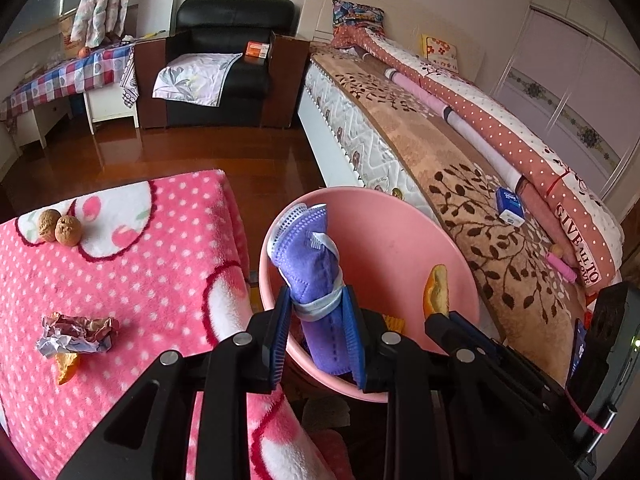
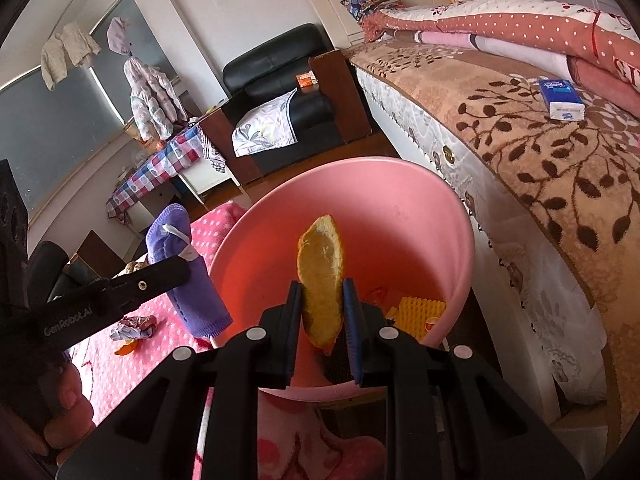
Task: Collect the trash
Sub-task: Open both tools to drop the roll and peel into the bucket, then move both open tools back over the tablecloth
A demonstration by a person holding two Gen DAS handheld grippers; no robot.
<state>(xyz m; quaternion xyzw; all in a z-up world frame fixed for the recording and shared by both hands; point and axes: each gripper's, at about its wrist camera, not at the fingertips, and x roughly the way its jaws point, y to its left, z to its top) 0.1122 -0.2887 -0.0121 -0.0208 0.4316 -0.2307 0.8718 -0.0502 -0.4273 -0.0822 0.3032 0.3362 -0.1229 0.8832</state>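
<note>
My left gripper (image 1: pixel 316 300) is shut on a rolled purple face mask (image 1: pixel 304 248), which it holds upright over the near rim of a pink bin (image 1: pixel 396 232). My right gripper (image 2: pixel 322 292) is shut on a piece of orange peel (image 2: pixel 320 256) above the bin's (image 2: pixel 400 216) opening. Yellow and orange scraps (image 2: pixel 422 312) lie in the bottom of the bin. On the pink dotted blanket (image 1: pixel 140 272) lie a crumpled wrapper (image 1: pixel 76 332), another bit of orange peel (image 1: pixel 66 366) and two walnuts (image 1: pixel 60 228). The mask (image 2: pixel 176 232) also shows at the left of the right wrist view.
The bin stands between the blanket-covered surface and a bed (image 1: pixel 460 184) with a blue tissue packet (image 1: pixel 510 206) on it. Behind are wooden floor (image 1: pixel 200 148), a black armchair (image 1: pixel 232 60) and a desk under a checked cloth (image 1: pixel 68 76).
</note>
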